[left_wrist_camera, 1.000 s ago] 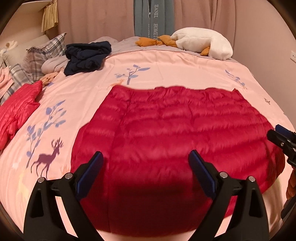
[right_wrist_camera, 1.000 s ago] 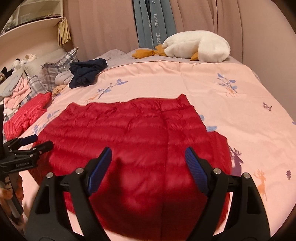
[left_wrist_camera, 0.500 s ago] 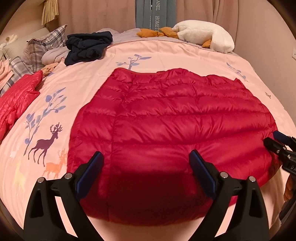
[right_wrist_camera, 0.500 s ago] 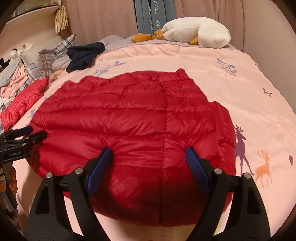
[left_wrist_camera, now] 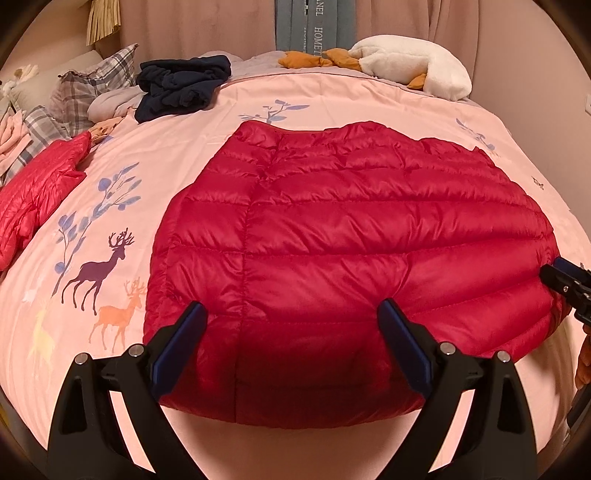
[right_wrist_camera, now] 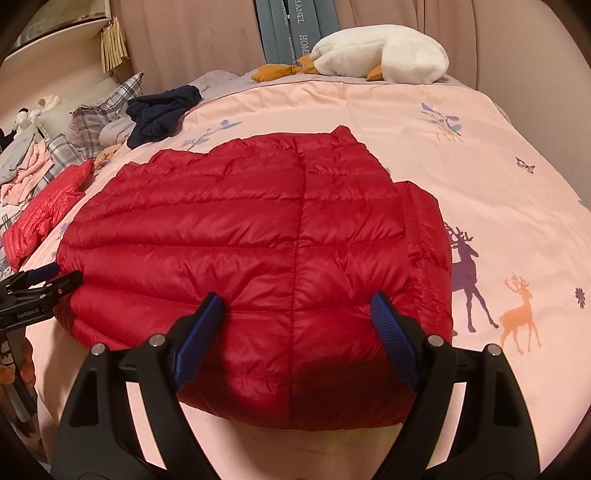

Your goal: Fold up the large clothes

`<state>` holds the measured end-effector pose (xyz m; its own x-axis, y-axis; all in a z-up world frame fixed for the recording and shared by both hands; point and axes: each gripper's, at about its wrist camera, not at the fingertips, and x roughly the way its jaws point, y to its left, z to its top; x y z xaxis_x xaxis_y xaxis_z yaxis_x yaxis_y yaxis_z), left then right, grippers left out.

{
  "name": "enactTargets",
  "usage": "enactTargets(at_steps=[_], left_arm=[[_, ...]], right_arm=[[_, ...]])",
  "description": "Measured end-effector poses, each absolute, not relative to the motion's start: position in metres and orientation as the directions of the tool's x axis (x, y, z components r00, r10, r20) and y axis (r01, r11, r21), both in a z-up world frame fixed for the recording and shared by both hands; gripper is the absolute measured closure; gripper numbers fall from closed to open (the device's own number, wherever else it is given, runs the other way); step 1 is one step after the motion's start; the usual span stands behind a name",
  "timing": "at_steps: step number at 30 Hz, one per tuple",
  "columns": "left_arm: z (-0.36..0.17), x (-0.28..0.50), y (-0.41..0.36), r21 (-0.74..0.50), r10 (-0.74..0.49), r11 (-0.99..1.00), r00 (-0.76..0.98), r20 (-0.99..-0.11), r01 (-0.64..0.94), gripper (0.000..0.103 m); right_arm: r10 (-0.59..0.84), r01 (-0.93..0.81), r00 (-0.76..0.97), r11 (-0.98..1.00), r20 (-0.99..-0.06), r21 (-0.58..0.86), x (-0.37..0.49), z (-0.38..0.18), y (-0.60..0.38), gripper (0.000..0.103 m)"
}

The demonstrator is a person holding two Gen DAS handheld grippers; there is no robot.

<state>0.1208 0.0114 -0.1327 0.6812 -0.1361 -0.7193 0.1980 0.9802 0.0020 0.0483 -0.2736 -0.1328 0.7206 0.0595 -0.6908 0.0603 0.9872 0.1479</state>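
A red quilted down jacket (left_wrist_camera: 351,240) (right_wrist_camera: 251,251) lies flat on the pink bedspread (left_wrist_camera: 110,206), its near edge hanging over the bed's front. My left gripper (left_wrist_camera: 291,332) is open just above that near edge, nothing between its blue-padded fingers. My right gripper (right_wrist_camera: 295,325) is open too, over the jacket's near right part. Each gripper shows in the other's view: the right gripper (left_wrist_camera: 565,284) at the jacket's right side, the left gripper (right_wrist_camera: 40,284) at its left side.
A second red jacket (left_wrist_camera: 37,188) lies at the bed's left. A dark navy garment (left_wrist_camera: 181,86), plaid pillows (left_wrist_camera: 88,92) and a white plush goose (left_wrist_camera: 413,70) sit at the far side. Curtains (right_wrist_camera: 207,33) hang behind; deer prints (right_wrist_camera: 469,273) mark the bedspread.
Both cameras have risen and pulled back towards the bed's front edge, so the jacket now appears smaller and farther. The jacket itself lies as before and both grippers stayed open.
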Motion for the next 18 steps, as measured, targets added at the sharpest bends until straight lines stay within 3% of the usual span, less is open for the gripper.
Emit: enactTargets(at_steps=[18], left_arm=[[-0.133, 0.117, 0.02, 0.012, -0.124, 0.982, 0.681, -0.722, 0.191, 0.008]], right_arm=[[0.035, 0.155, 0.712, 0.966, -0.701, 0.205, 0.031, -0.139, -0.313, 0.019]])
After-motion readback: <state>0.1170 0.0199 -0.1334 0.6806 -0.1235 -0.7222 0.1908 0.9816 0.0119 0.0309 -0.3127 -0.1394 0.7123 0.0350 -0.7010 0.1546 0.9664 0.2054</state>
